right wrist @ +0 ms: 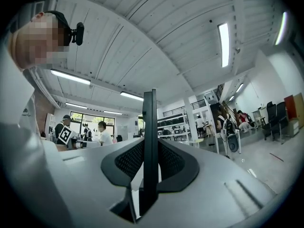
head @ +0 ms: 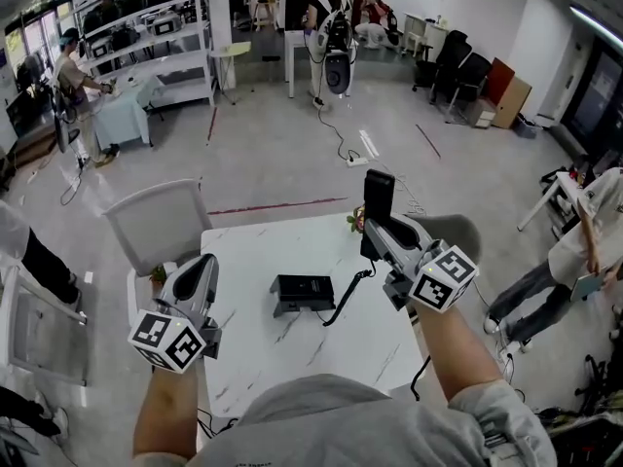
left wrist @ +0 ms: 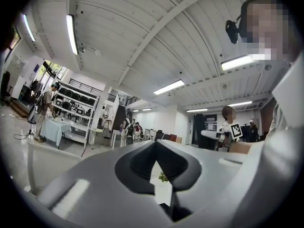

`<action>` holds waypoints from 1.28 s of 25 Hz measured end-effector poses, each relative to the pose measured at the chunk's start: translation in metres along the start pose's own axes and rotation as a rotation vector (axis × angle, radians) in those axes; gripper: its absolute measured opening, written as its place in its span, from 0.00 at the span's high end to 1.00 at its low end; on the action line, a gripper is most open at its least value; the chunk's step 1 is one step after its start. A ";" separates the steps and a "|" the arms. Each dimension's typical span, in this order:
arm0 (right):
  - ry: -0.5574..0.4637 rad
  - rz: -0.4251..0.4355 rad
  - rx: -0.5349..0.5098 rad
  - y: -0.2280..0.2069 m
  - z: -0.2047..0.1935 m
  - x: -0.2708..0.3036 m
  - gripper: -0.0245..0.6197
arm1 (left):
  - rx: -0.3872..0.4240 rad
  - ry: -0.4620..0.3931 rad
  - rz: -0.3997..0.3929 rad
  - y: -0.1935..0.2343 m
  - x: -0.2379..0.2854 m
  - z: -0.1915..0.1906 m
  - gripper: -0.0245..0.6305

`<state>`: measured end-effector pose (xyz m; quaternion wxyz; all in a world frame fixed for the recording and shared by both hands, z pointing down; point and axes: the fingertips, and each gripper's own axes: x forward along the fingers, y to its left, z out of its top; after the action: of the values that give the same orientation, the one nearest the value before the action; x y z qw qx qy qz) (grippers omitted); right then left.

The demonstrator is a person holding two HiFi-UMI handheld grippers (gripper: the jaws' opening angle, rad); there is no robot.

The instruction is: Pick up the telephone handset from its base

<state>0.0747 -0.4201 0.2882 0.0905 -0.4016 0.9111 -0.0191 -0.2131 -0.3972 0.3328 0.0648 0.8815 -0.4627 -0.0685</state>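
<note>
The black telephone handset (head: 378,197) stands upright above the white marble table (head: 263,251), and my right gripper (head: 374,233) is shut on its lower part. Its coiled cord (head: 348,295) hangs down to the black telephone base (head: 303,293), which sits in the middle of the table. In the right gripper view the handset (right wrist: 150,113) shows edge-on as a thin black bar pinched between the pads, with my right gripper (right wrist: 150,151) raised and looking across the room. My left gripper (head: 204,264) hovers over the table's left edge, away from the base. Seen in its own view, the left gripper (left wrist: 155,144) is shut and holds nothing.
A white chair (head: 156,224) stands at the table's far left corner. A small plant (head: 354,222) sits at the far edge. One person (head: 574,251) stands to the right of the table, and others are farther back near the shelves (head: 146,27).
</note>
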 end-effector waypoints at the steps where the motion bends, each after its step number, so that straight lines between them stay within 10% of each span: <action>1: -0.010 0.002 -0.002 0.000 0.002 0.000 0.84 | 0.007 -0.002 -0.001 0.000 -0.001 0.003 0.88; 32: 0.005 0.038 0.023 0.012 0.008 0.002 0.84 | 0.014 -0.007 -0.018 -0.019 -0.007 0.027 0.88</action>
<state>0.0659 -0.4134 0.2790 0.0931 -0.3832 0.9185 -0.0288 -0.2062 -0.3818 0.3035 0.0564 0.8858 -0.4554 -0.0688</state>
